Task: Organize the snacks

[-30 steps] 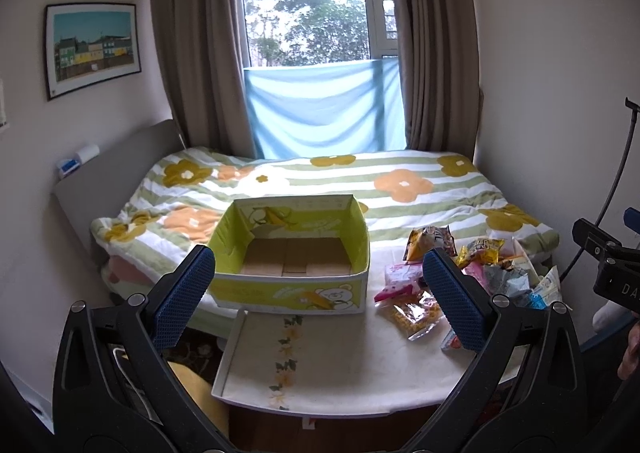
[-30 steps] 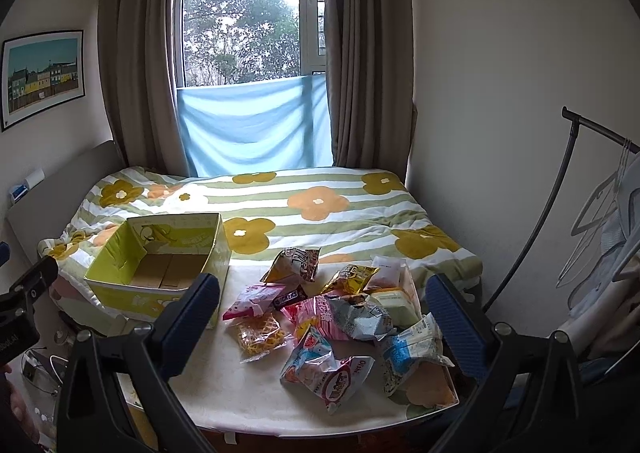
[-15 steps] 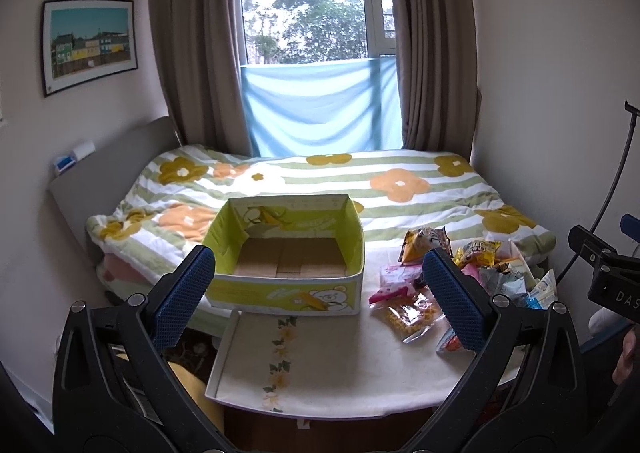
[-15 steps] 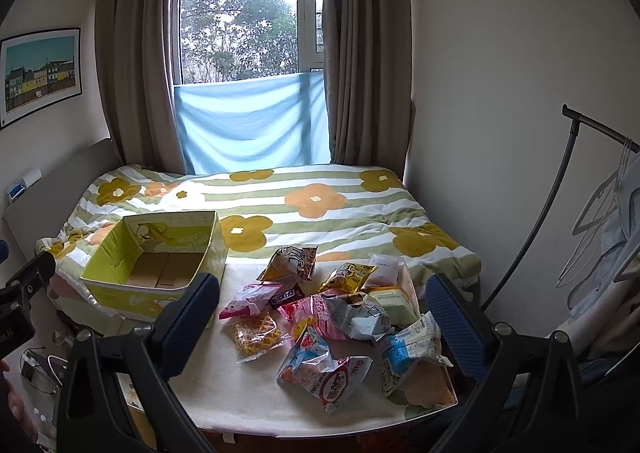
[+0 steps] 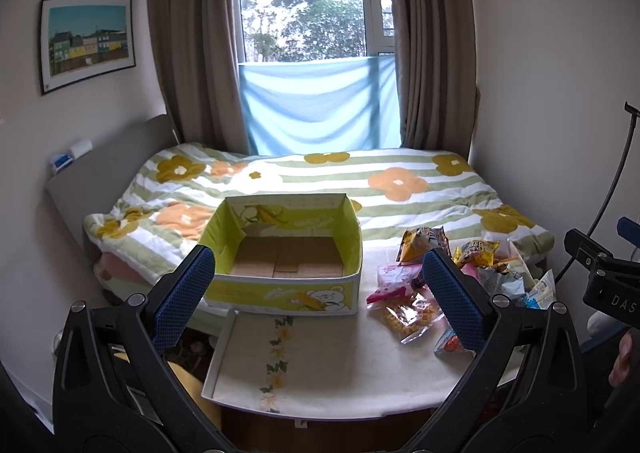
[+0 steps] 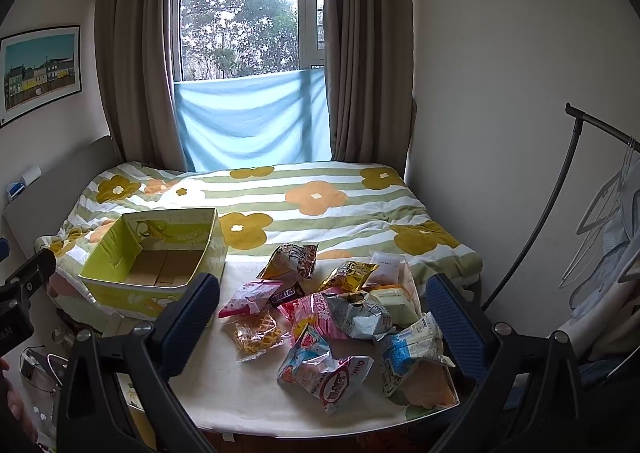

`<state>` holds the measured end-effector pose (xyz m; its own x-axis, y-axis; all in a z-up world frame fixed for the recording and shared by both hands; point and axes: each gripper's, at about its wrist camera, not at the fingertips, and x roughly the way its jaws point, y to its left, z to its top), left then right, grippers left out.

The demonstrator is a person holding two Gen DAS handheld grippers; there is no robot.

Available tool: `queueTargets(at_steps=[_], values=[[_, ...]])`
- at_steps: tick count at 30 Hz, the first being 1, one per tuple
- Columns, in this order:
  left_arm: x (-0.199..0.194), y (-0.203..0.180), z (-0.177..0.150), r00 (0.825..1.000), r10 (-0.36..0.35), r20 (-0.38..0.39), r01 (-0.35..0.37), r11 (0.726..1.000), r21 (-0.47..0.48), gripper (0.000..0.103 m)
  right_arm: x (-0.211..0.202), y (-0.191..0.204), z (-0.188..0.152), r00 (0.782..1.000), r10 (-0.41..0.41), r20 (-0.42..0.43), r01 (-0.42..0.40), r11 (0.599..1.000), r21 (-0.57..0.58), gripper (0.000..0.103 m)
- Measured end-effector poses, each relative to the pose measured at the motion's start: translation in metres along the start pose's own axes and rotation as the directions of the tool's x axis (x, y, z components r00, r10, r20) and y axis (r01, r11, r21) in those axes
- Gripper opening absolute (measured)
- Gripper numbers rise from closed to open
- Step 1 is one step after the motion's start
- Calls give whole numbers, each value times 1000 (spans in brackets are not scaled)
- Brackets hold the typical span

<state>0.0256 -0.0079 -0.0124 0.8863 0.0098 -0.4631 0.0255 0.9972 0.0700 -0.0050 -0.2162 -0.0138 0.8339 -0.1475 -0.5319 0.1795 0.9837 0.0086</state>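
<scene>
Change since the earlier frames: both views had drifted slightly; the box and snack pile sat a little lower and nearer the fingers than one second before. Snacks and box themselves lay in the same arrangement; nothing had been lifted.

Left gripper (image 5: 318, 293): jaws spread wide, nothing between the blue pads, touching nothing. It hovered above the near edge of the table (image 5: 320, 365), facing the box.

Right gripper (image 6: 322, 323): jaws likewise spread wide, empty, in contact with nothing. It hung over the near side of the snack pile.

Cardboard box (image 5: 280, 253): yellow-green, open-topped, bear print on the front wall, empty brown floor visible. Stood at the table's far left, against the bed (image 5: 320, 181).

Snack pile (image 6: 336, 313): loose packets on the table's right half, well apart from the box interior, none inside it. Items noted:
- orange-and-brown bag (image 6: 290, 261), farthest back;
- gold bag (image 6: 350, 273), beside it;
- pink packet (image 6: 250, 299), touching a dark Snickers bar (image 6: 283, 297);
- clear bag of yellow waffle pieces (image 6: 256, 335), nearest the box;
- grey crumpled bag (image 6: 356, 315), mid-pile;
- pale blue-and-white packet (image 6: 408, 351), right side;
- red-and-white Oishi bag (image 6: 326, 373), nearest the front edge.
</scene>
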Motion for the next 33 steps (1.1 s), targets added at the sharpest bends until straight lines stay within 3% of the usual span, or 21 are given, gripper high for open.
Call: queueTargets(at_steps=[33], values=[[3,0,-2,1000,-23,-12,23,1000,-14,103,1,2,0,1000,4,1,-4,1000,-3,103]])
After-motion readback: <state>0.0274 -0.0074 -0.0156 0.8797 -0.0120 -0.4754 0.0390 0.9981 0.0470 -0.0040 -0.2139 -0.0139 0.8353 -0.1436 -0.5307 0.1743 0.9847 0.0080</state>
